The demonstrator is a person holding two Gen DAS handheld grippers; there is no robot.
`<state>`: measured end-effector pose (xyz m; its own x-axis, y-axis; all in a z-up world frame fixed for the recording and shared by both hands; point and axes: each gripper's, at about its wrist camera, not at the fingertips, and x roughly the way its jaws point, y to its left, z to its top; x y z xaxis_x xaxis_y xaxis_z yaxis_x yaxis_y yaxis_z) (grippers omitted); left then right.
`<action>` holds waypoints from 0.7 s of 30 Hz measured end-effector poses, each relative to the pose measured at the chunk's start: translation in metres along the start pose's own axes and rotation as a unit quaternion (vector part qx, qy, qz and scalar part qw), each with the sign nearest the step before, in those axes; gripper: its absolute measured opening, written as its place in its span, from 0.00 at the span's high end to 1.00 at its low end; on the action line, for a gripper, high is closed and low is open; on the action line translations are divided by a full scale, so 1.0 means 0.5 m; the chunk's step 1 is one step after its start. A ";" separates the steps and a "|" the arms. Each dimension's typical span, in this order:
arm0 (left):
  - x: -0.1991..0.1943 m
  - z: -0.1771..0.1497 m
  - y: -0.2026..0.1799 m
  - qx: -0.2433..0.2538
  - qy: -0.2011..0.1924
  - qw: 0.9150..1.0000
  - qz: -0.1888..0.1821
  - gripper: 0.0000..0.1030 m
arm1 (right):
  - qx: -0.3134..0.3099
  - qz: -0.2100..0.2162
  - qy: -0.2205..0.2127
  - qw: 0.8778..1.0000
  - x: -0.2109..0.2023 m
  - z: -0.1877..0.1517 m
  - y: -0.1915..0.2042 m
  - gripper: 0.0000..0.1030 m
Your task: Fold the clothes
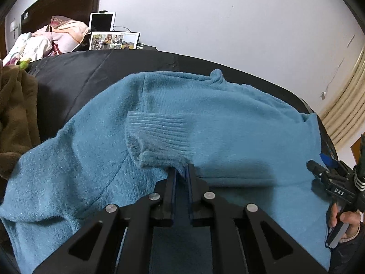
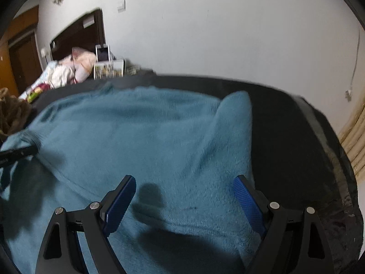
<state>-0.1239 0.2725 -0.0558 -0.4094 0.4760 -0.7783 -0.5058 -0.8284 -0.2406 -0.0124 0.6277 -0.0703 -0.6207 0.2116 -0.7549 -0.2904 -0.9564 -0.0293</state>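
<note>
A fuzzy teal sweater [image 1: 228,123] lies spread on a black-covered table [image 1: 91,73]. My left gripper [image 1: 181,171] is shut on the ribbed sleeve cuff [image 1: 159,137] and holds it folded over the sweater's body. My right gripper [image 2: 184,196] is open and empty, hovering over the sweater [image 2: 136,137] near its right sleeve [image 2: 232,118]. The right gripper also shows at the right edge of the left wrist view [image 1: 328,178], held by a hand. The left gripper's tip shows at the left edge of the right wrist view [image 2: 20,151].
A brown fleece garment [image 1: 16,114] lies at the table's left. A tablet [image 1: 101,21] and a photo box [image 1: 114,41] stand at the far edge, with a bed heaped with pink bedding [image 1: 57,36] behind. A white wall and beige curtain [image 1: 344,111] are to the right.
</note>
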 end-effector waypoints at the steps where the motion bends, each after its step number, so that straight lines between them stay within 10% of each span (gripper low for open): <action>1: 0.001 -0.001 0.001 -0.001 0.001 1.000 0.001 0.87 | 0.002 0.002 0.010 1.000 0.008 0.001 -0.003 0.13; 12: -0.097 -0.023 0.027 -0.010 -0.016 1.000 -0.013 0.33 | -0.015 0.006 0.030 0.999 0.027 -0.003 -0.004 0.08; 21: -0.253 -0.118 0.123 -0.019 -0.042 0.999 0.018 0.23 | -0.017 0.007 0.032 0.999 0.028 -0.002 0.000 0.05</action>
<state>-0.0586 0.1440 -0.0063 -0.4894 0.4674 -0.7362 -0.4605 -0.8555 -0.2370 -0.0204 0.6306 -0.0812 -0.5767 0.1852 -0.7957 -0.2562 -0.9658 -0.0391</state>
